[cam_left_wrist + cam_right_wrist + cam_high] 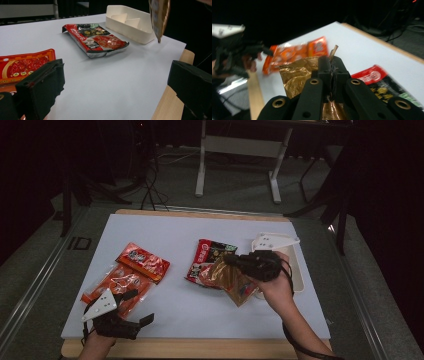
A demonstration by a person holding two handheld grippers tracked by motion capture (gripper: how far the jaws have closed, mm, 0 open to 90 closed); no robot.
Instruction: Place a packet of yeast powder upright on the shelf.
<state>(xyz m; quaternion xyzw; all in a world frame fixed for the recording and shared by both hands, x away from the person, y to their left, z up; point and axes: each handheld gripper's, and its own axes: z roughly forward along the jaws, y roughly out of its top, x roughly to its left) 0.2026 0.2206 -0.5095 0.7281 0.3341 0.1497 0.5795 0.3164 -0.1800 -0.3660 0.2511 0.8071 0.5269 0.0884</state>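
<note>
Near edge, at my 7 o'clock: my left gripper (142, 309) sits low over the white table cover (200, 310), jaws spread wide with nothing between them.
Left jaws up close: in the left gripper view I see both black pads (42, 86) far apart, bare white surface between.
Just beyond it, at 9 o'clock: two orange-red snack packets (131, 272) lie flat, overlapping, near the left gripper.
Right of centre, at 3 o'clock: my right gripper (234, 260) is clamped tight on a gold-brown foil packet (231, 279), jaws closed on its top edge.
Held packet: in the right gripper view the foil (297, 75) hangs crumpled below the closed jaws; in the left gripper view it dangles clear of the table (158, 17).
Under and beyond it, toward 12 o'clock: a red-and-black packet (209, 259) lies flat on the cover, partly hidden by the held one.
Far right, at 2 o'clock: a white divided tray (130, 23) stands at the cover's right edge, its compartments looking empty.
Beyond the table, at 12 o'clock: a white desk frame (240, 150) on a dim floor.
</note>
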